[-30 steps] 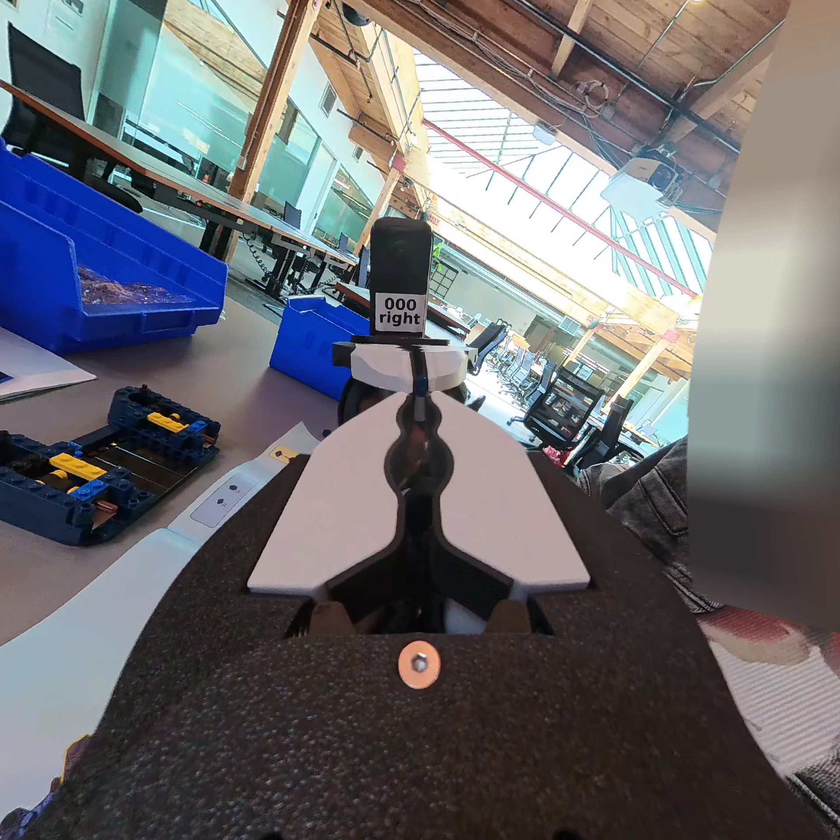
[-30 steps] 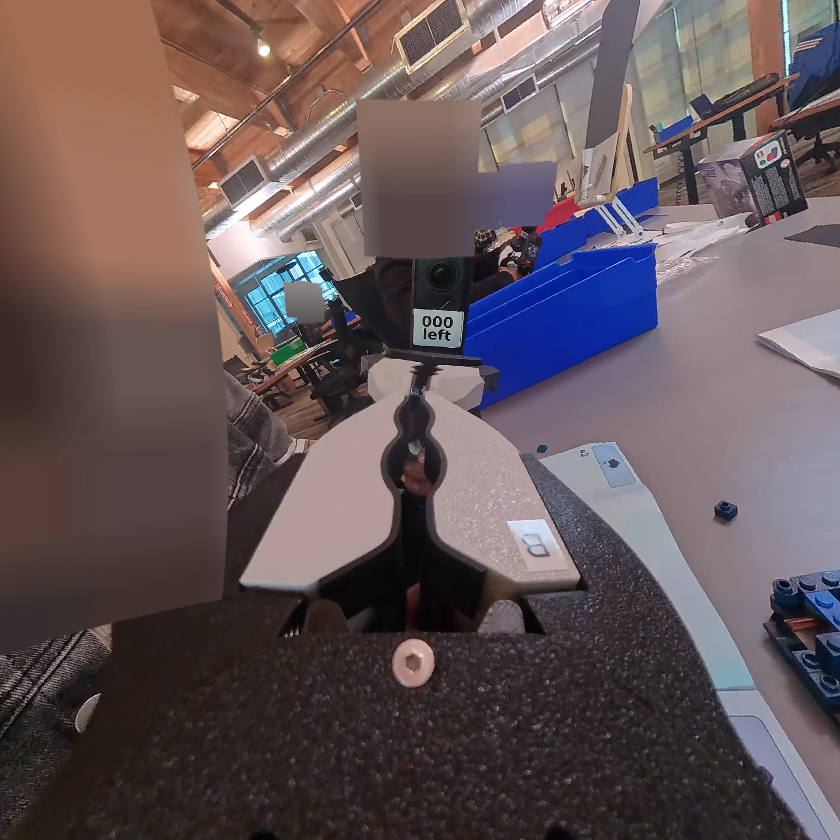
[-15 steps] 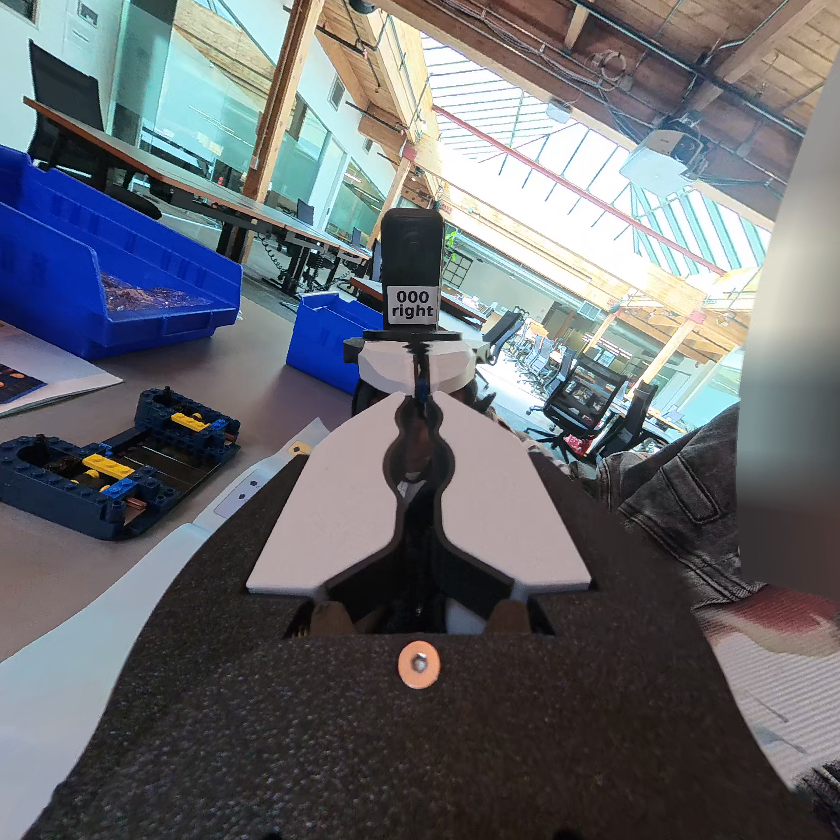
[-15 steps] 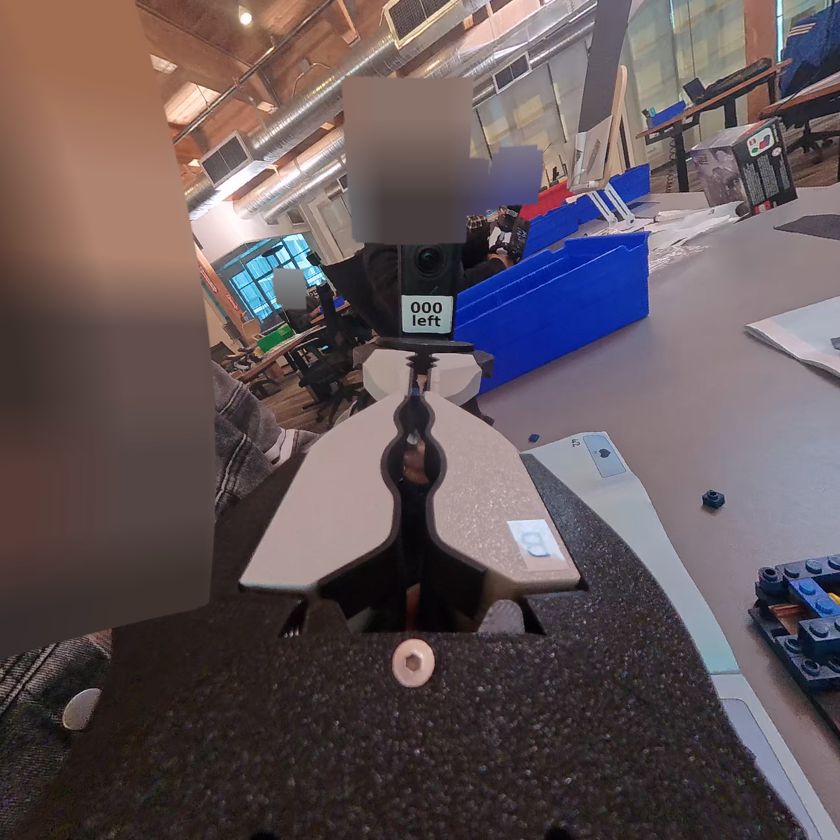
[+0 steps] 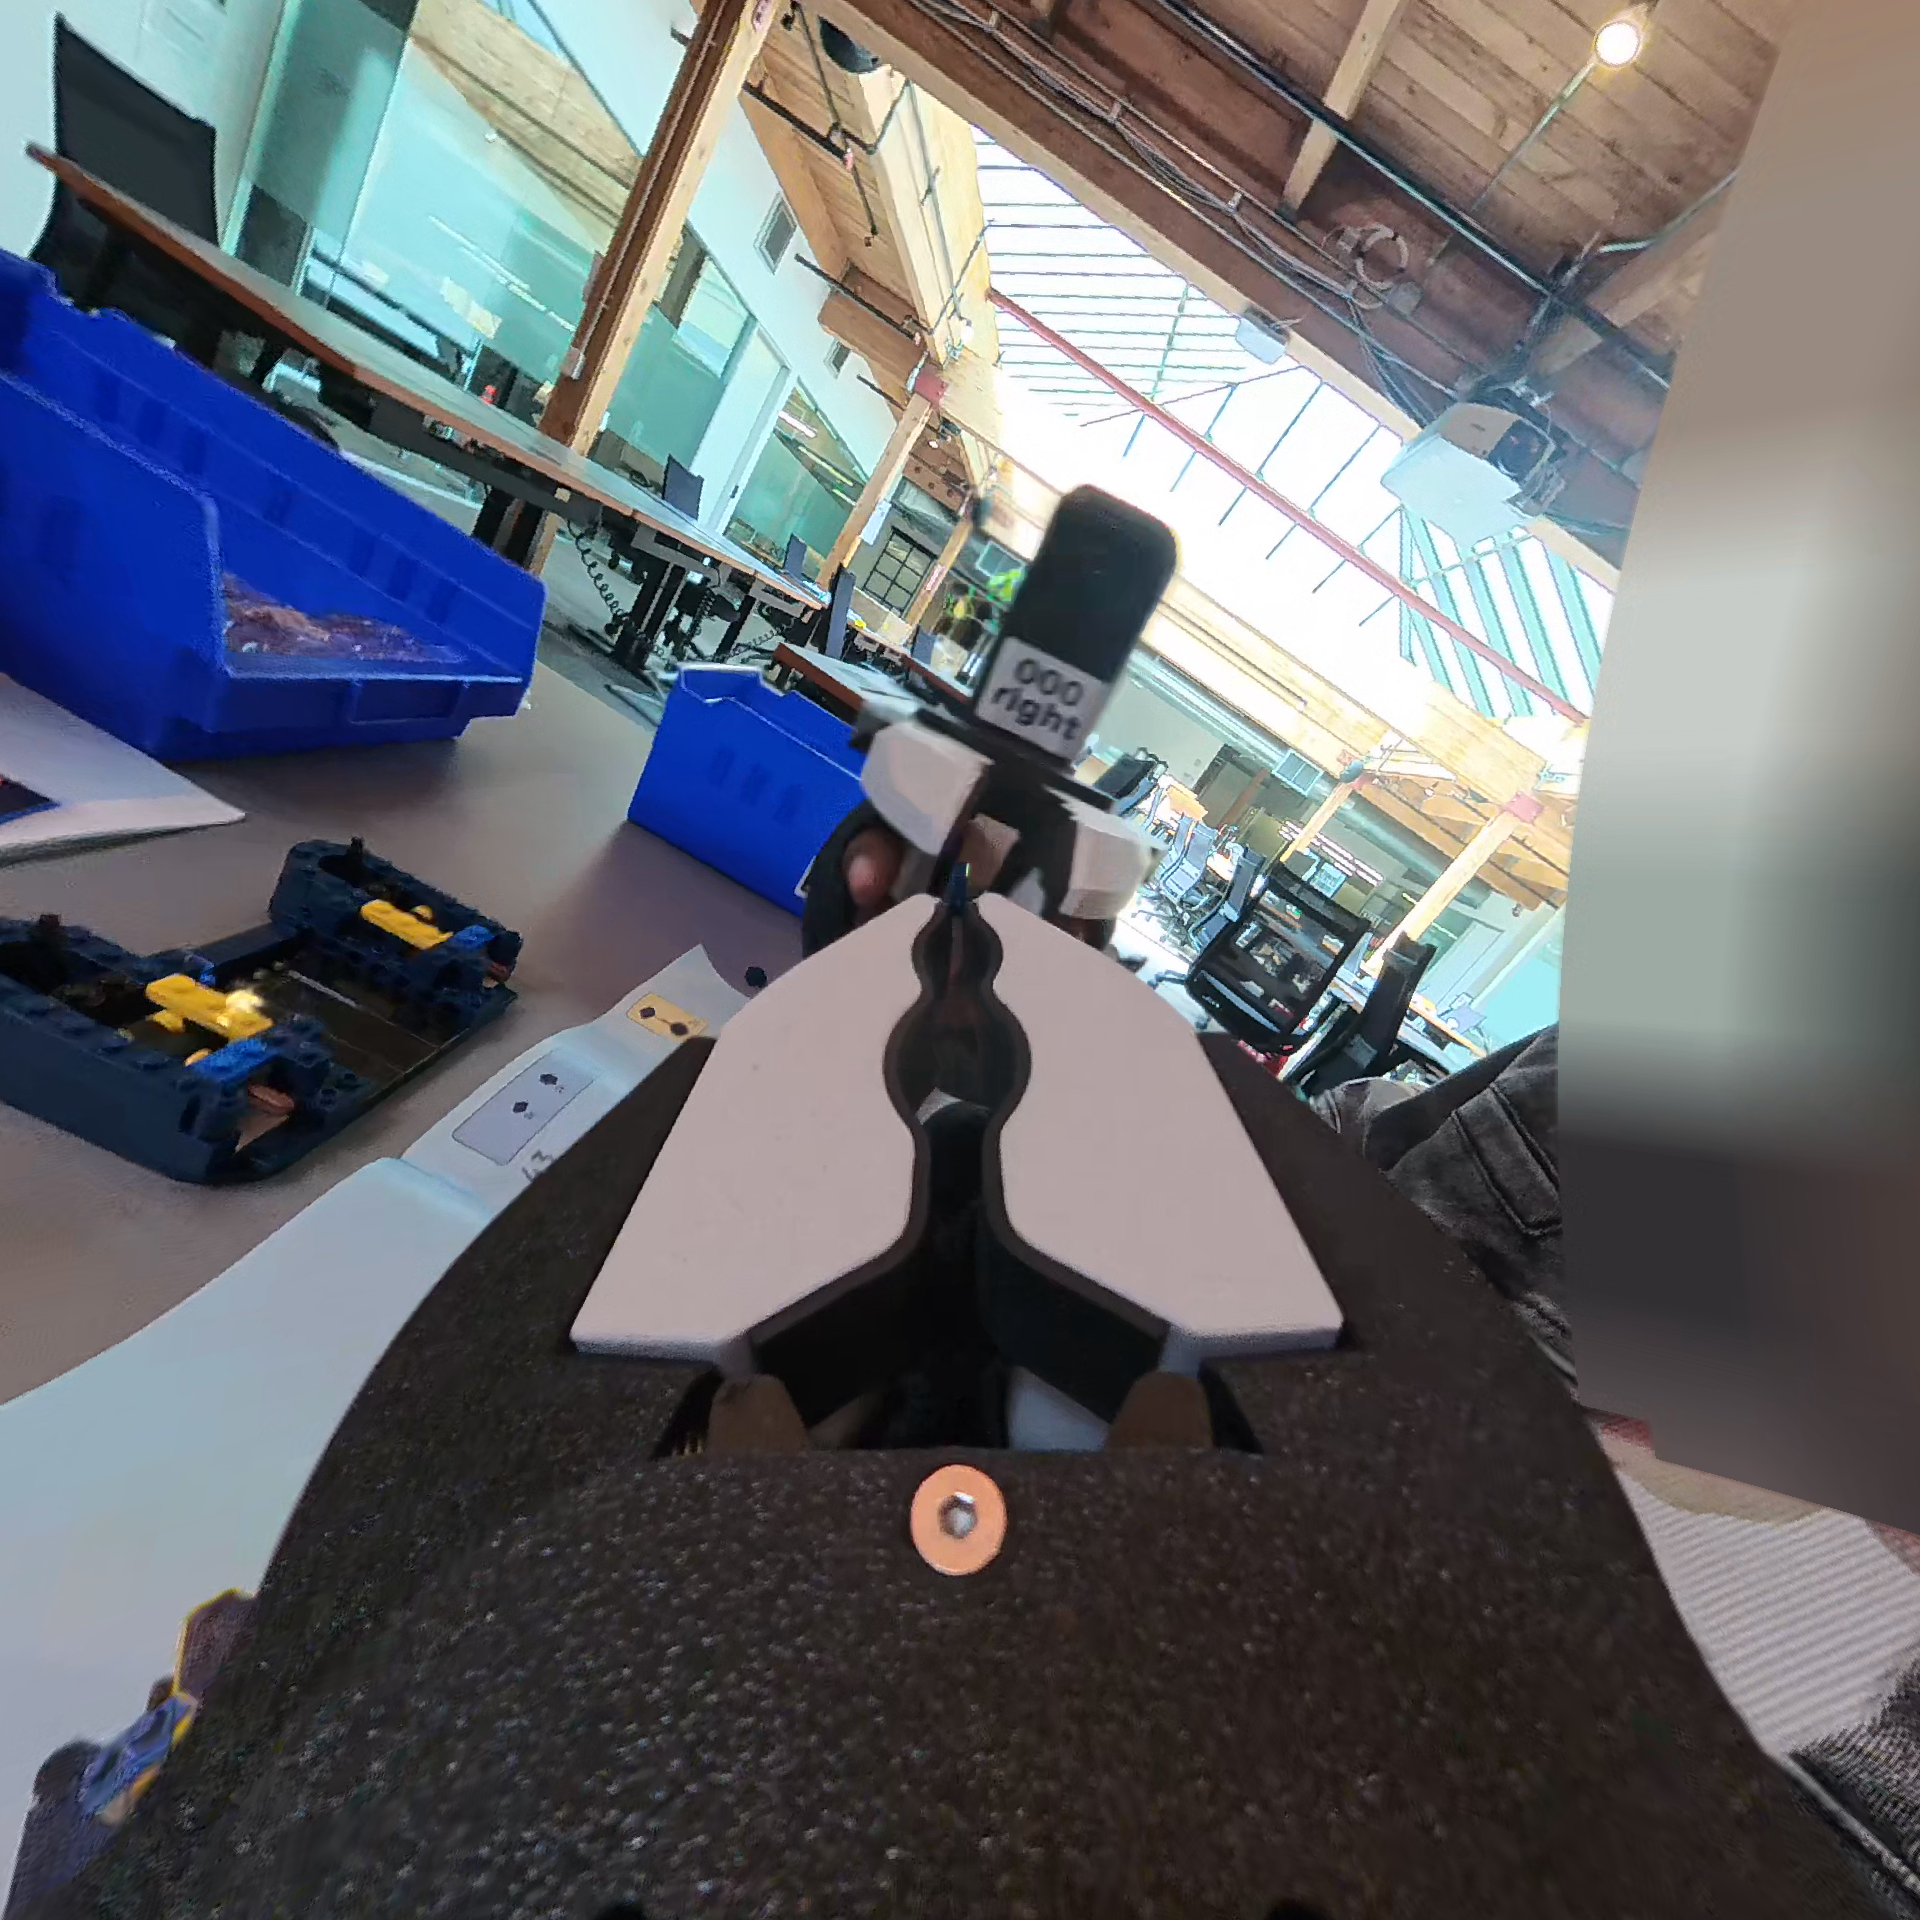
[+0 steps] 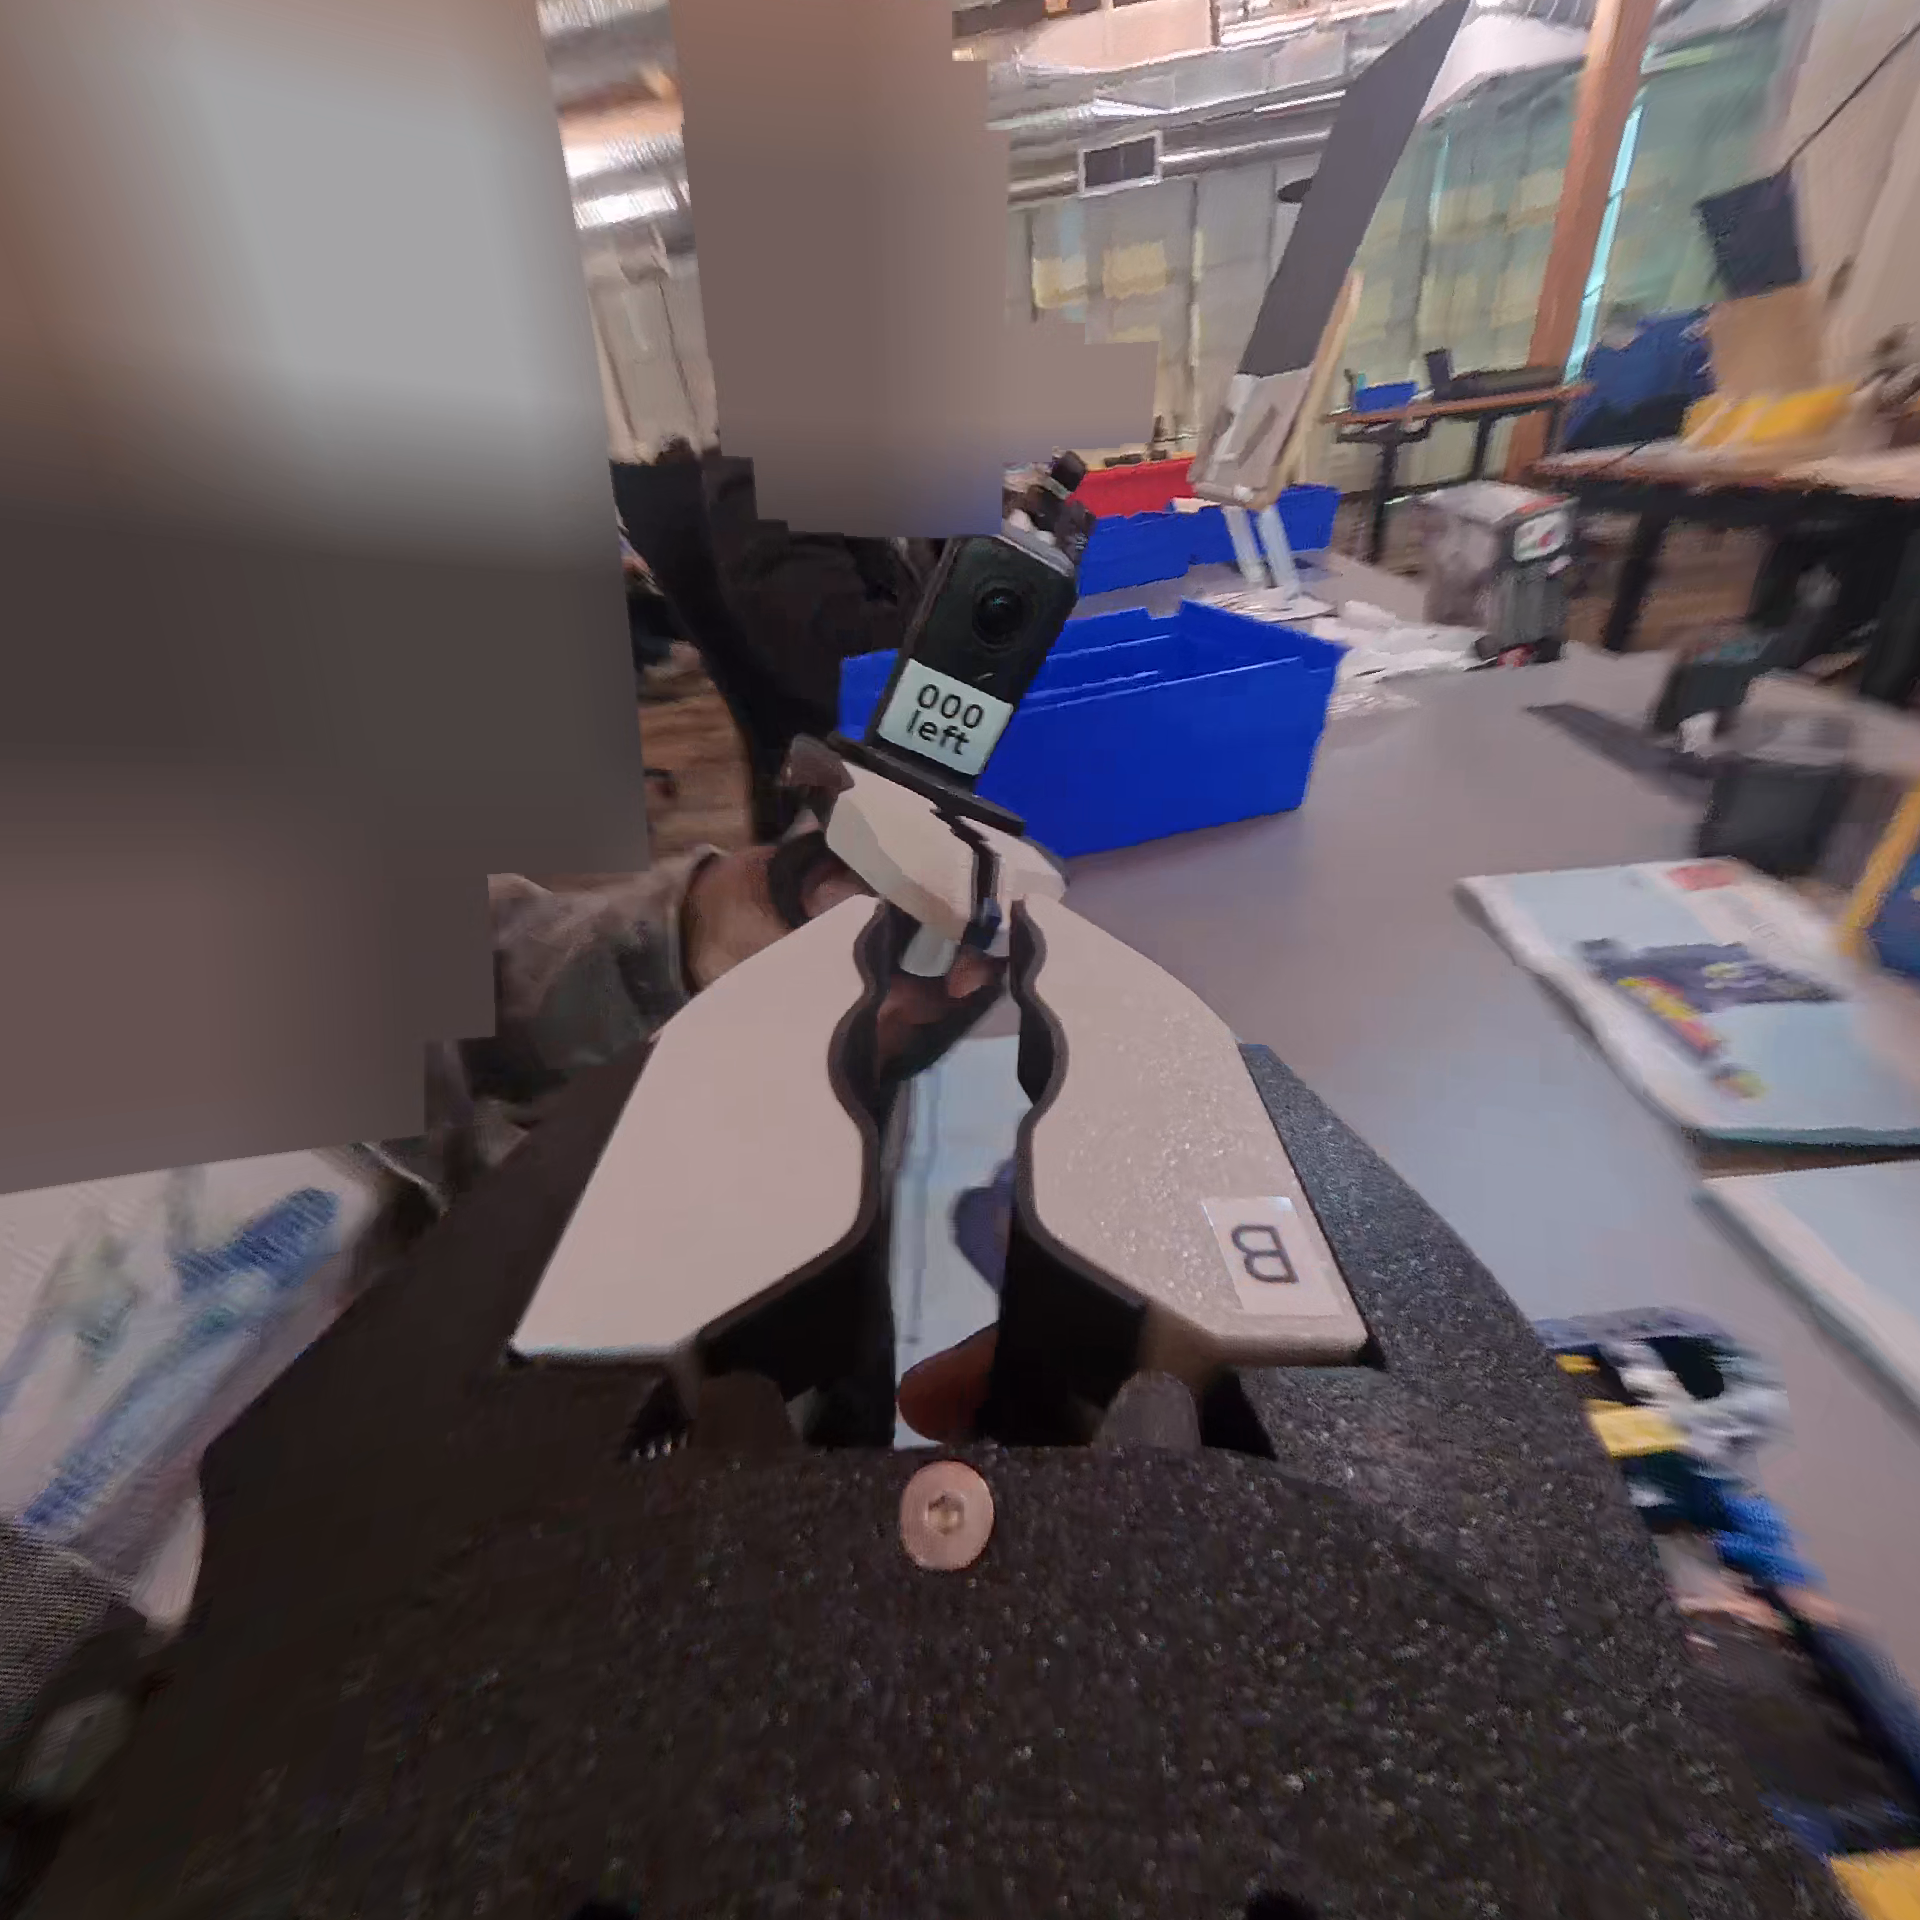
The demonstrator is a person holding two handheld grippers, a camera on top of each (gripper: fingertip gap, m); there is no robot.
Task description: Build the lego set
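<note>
My left gripper [image 5: 957, 914] is shut, and a small dark blue piece [image 5: 957, 888] sticks out from between its fingertips. The right wrist view shows the same left gripper [image 6: 982, 914] closed on that blue piece [image 6: 989, 923]. My right gripper [image 6: 951, 920] is open. Its fingertips [image 6: 1029, 925] stand on either side of the left gripper's tips without pressing on the piece. In the left wrist view the right gripper [image 5: 1013, 831] faces me, tilted, with its white fingers apart. Both grippers are held tip to tip above the grey table [image 5: 468, 831].
A dark blue brick build with yellow parts [image 5: 239, 1018] lies to the left on the table. Blue bins [image 5: 260, 582] [image 5: 748, 779] [image 6: 1143, 727] stand behind. A white printed sheet [image 5: 520, 1101] lies under the grippers. A booklet [image 6: 1683, 997] lies on the right. A person's sleeve [image 5: 1475, 1143] is close by. Left and right tips are no more than a few centimetres apart.
My right gripper was shut tip to tip with the left one. It has opened and tilted, letting go of the small blue piece. The left gripper stays shut on it.
</note>
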